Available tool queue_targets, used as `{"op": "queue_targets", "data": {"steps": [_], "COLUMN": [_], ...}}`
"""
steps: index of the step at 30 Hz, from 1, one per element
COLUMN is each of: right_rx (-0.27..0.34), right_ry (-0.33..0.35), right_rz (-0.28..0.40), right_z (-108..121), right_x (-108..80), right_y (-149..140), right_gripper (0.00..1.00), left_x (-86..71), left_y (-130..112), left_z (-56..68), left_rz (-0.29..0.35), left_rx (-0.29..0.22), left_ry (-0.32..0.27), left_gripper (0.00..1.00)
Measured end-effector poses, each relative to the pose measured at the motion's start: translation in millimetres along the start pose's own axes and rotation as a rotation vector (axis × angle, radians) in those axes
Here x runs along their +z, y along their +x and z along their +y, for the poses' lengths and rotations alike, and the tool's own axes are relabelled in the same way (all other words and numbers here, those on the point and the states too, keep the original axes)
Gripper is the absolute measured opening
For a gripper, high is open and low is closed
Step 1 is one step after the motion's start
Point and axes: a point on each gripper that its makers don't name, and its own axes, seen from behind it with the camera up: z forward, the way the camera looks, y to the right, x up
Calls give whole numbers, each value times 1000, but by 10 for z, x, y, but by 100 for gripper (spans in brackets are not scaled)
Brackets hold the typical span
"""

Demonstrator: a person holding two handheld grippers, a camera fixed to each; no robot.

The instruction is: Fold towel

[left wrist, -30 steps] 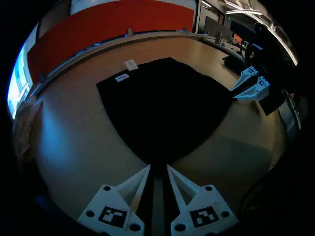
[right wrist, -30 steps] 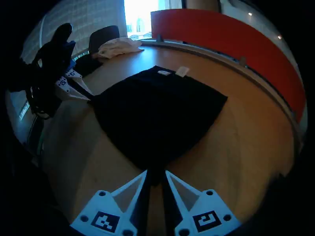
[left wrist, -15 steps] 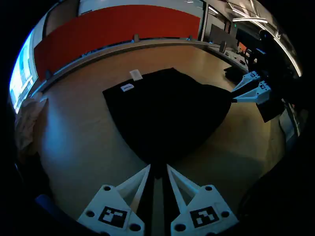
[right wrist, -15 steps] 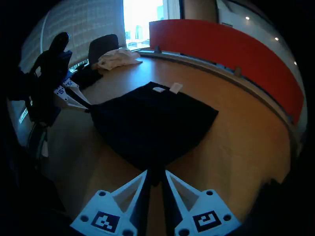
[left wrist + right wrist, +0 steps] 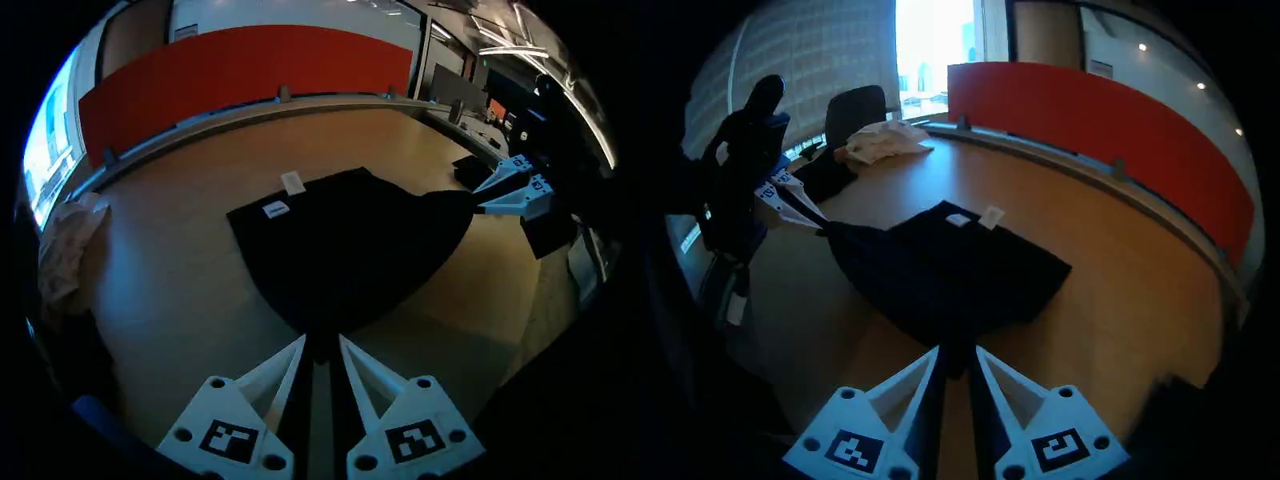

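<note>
Two grippers: the left gripper (image 5: 322, 342) and the right gripper (image 5: 958, 350). Each has two fingers (image 5: 272, 376), and each finger bears one square marker (image 5: 230, 440), so four fingers and four markers in all.

One towel (image 5: 352, 240), black, hangs between the two grippers. On the part farthest ahead of them sit two white tags: a small tag (image 5: 276, 210) and a long tag (image 5: 293, 182) just beyond it.

One table (image 5: 160, 272) lies under both grippers. One red screen (image 5: 240, 64) stands beyond it, with three brackets (image 5: 282, 92) along its foot.

Far ahead and left of the right gripper are one chair (image 5: 852, 108) and one pale cloth (image 5: 880, 138). High to its right are three ceiling spots (image 5: 1142, 46).
</note>
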Motion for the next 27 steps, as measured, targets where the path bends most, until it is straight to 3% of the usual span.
{"op": "queue_targets", "data": {"steps": [9,27], "right_rx": [-12,-20], "right_ry": [14,28], "right_rz": [-5,6], "right_z": [-67,-101], "right_x": [-191,-410], "right_y": [77,218], "right_gripper": [17,17], "left_x": [-226,-446], "left_y": [128,255], "left_z": [46,166], "left_rz": [15,32], "left_rx": [-11,-23], "left_ry": [-1,-18], "left_gripper": [13,13]}}
